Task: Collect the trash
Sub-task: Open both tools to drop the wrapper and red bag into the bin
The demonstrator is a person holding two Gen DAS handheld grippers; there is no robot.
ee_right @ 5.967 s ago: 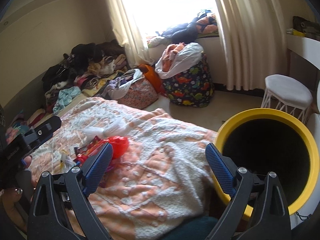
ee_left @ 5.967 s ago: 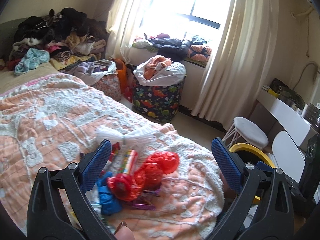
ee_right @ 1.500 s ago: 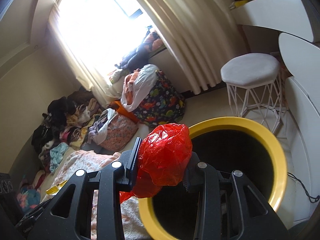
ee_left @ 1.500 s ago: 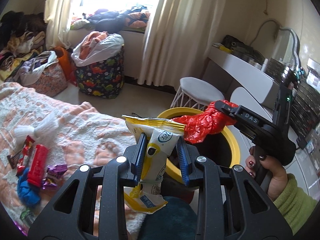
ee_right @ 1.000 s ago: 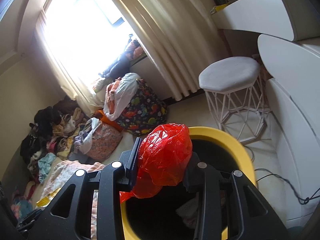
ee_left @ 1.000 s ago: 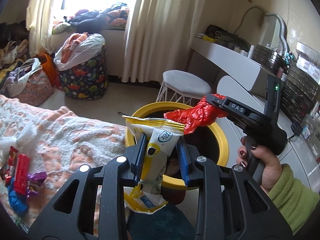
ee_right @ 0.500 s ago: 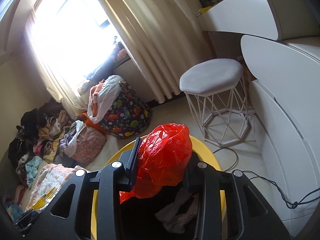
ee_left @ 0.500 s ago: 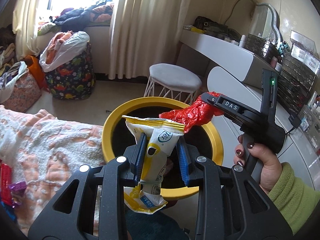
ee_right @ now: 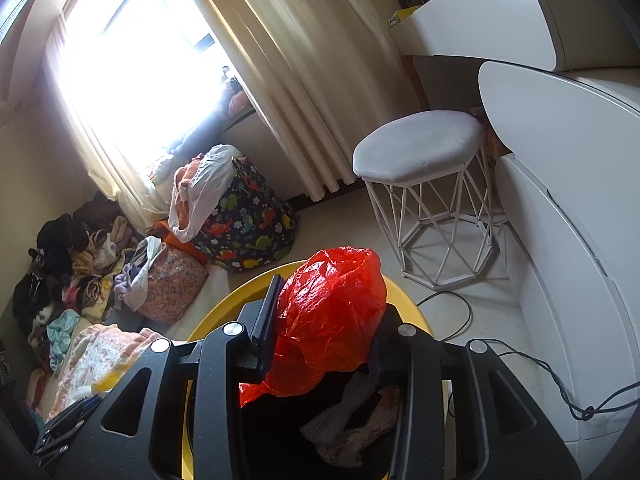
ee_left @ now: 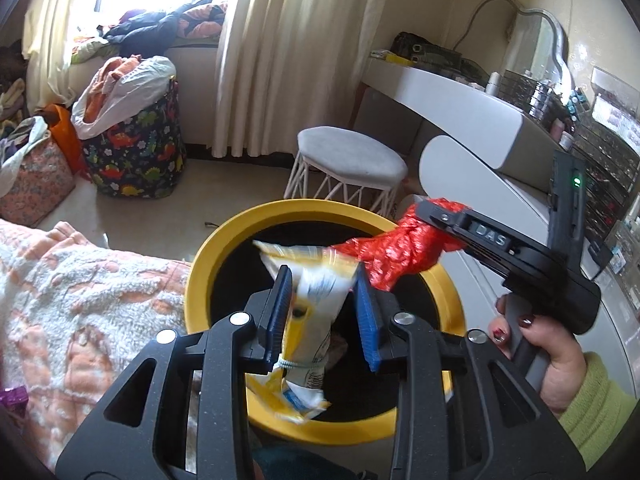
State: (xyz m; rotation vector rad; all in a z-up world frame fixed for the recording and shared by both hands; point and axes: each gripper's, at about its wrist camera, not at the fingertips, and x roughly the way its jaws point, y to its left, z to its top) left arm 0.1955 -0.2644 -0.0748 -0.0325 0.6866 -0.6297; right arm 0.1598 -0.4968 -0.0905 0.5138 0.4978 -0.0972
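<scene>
Hovering over the round yellow-rimmed black bin [ee_left: 320, 426], both hands are at the drop step now. The left gripper [ee_left: 324, 312] has just been opening: its blue pads stand a little apart from the yellow-and-white plastic snack wrapper [ee_left: 316, 300], which is blurred between them and looks to be slipping down toward the bin's mouth. To the right, the right gripper [ee_right: 326, 314] has just been opening too, with the crumpled red plastic bag [ee_right: 332, 312] bulging between its jaws; whether the pads still press on it I cannot tell. That bag hangs above the bin's far right rim. Judging from here, the next move calls for spreading both sets of jaws wider so each piece falls clear inside, then swinging left to the orange-and-white fleecy blanket [ee_left: 80, 300] for more rubbish.
</scene>
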